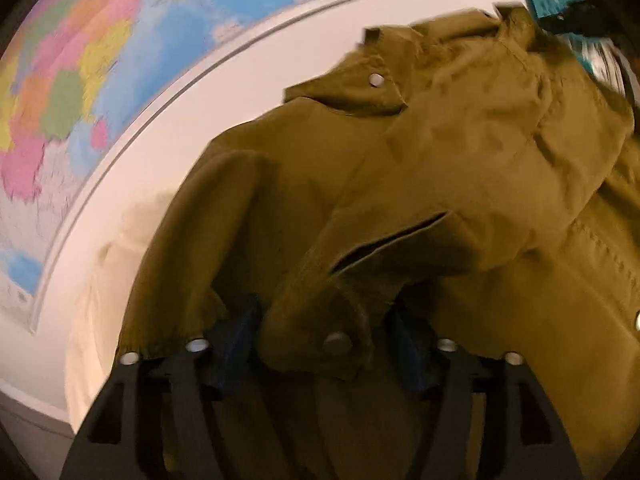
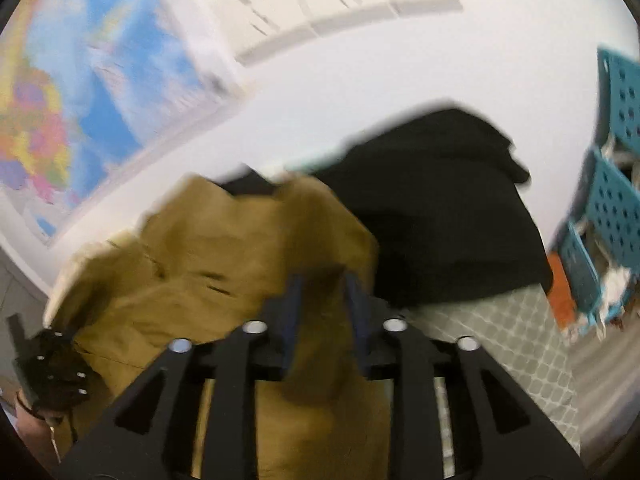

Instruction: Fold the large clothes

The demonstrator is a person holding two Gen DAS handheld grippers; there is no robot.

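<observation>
A mustard-brown jacket point(image 1: 460, 152) with metal snaps fills the left wrist view, lying rumpled with its hood toward the top. Its sleeve cuff point(image 1: 320, 344), which carries a snap, lies between the blue pads of my left gripper point(image 1: 324, 312). The jaws stand wide and I see no pad pressing on the cuff. In the right wrist view the same jacket point(image 2: 208, 248) is bunched up. My right gripper point(image 2: 324, 280) has its pads close together, pinching a fold of jacket fabric. The left gripper's black body point(image 2: 52, 364) shows at the lower left, held by a hand.
A black garment point(image 2: 440, 208) lies beyond the jacket on a grey patterned cover point(image 2: 500, 340). Teal perforated crates point(image 2: 616, 200) stand at the right. A coloured world map point(image 1: 80, 80) hangs on the white wall behind.
</observation>
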